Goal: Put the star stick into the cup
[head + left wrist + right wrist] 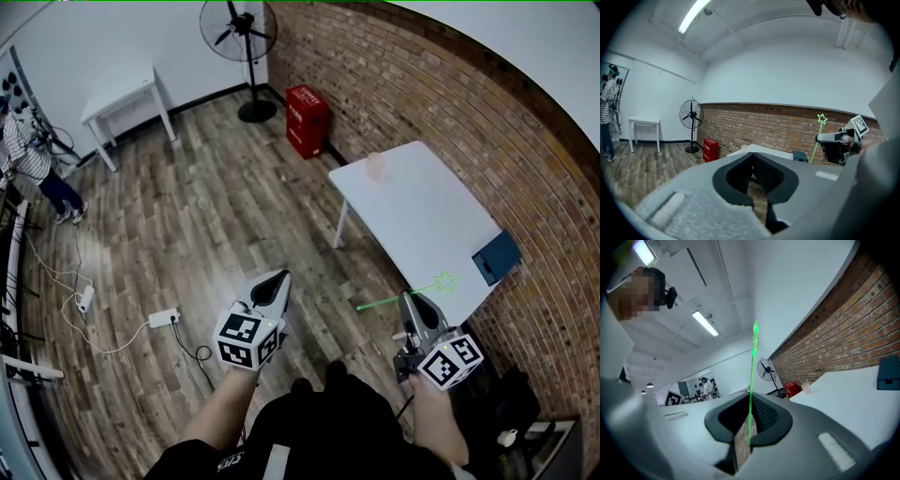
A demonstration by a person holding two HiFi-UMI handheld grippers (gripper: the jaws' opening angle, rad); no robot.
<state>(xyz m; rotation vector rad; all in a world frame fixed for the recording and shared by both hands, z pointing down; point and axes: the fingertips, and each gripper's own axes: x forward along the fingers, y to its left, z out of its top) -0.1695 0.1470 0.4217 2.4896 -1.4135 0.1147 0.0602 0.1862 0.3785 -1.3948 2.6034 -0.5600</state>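
My right gripper (410, 302) is shut on the lower part of a thin green star stick (401, 296), at the near edge of the white table (422, 216). In the right gripper view the stick (752, 380) rises upright from between the closed jaws (749, 439). A pale pink cup (376, 167) stands at the table's far end, well away from the stick; it also shows as the cup (805, 388) past the jaws. My left gripper (275, 281) hangs over the floor, left of the table, shut with nothing held. From it the star (821, 119) shows above the right gripper (820, 138).
A dark blue box (496, 257) lies on the table's right edge by the brick wall. A red box (307, 120) and a standing fan (240, 33) are beyond the table. A small white table (122, 98), a person (33, 164) and a floor power strip (164, 319) are at left.
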